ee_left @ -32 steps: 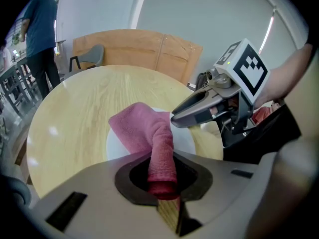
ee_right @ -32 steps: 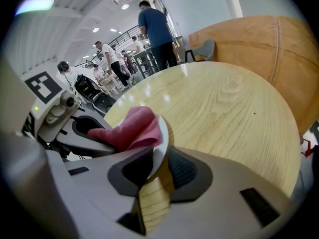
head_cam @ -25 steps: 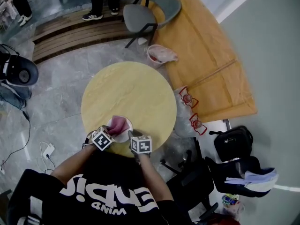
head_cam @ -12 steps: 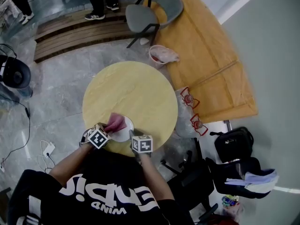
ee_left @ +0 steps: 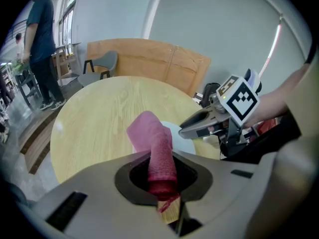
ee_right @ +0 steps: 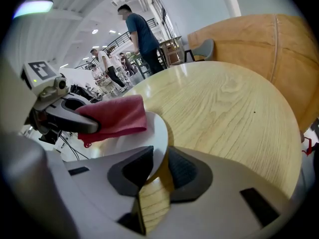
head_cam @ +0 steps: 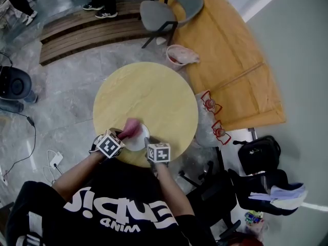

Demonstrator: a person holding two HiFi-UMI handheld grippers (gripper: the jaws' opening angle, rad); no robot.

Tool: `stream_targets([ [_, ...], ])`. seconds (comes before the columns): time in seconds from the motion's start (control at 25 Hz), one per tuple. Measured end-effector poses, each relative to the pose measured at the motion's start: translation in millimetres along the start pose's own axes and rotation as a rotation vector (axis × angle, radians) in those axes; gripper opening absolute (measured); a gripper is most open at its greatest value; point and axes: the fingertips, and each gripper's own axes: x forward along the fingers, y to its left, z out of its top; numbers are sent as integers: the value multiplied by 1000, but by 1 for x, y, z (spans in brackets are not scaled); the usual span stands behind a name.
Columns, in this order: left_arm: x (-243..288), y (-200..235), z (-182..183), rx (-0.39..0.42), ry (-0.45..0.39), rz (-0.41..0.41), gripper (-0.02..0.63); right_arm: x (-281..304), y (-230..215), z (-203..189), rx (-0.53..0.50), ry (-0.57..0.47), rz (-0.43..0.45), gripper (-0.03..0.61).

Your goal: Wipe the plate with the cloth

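Observation:
A small white plate (head_cam: pixel 138 141) sits near the front edge of the round wooden table (head_cam: pixel 154 96). My right gripper (head_cam: pixel 150 142) is shut on the plate's near rim, and the rim (ee_right: pixel 160 133) shows pinched between its jaws. My left gripper (head_cam: pixel 122 136) is shut on a pink cloth (head_cam: pixel 130 128). The cloth (ee_left: pixel 158 151) sticks out of its jaws and rests on the plate (ee_left: pixel 185 142). In the right gripper view the cloth (ee_right: pixel 117 115) lies over the plate's left part, with the left gripper (ee_right: pixel 64 118) behind it.
A grey chair (head_cam: pixel 169 9) and a pink-filled bucket (head_cam: pixel 178 55) stand beyond the table. A tan wooden platform (head_cam: pixel 230 60) runs along the right. Black bags (head_cam: pixel 259 155) lie at the lower right. People stand at the far left (ee_right: pixel 142 36).
The left gripper has shifted the pink cloth a little across the plate, back and forth. The right gripper stays shut on the plate's rim.

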Motion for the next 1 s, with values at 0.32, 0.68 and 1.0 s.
stream_targets([
  [0.32,15,-48,-7,87,54,-122,51,-2,0,-1,6,0,-11,110],
  [0.68,34,-87,-6,92,43,-296,51,0,0,-2,4,9,-27,110],
  [1.0,59,-84,-23,108,115,-260,51,1,0,0,-27,-8,-34,107],
])
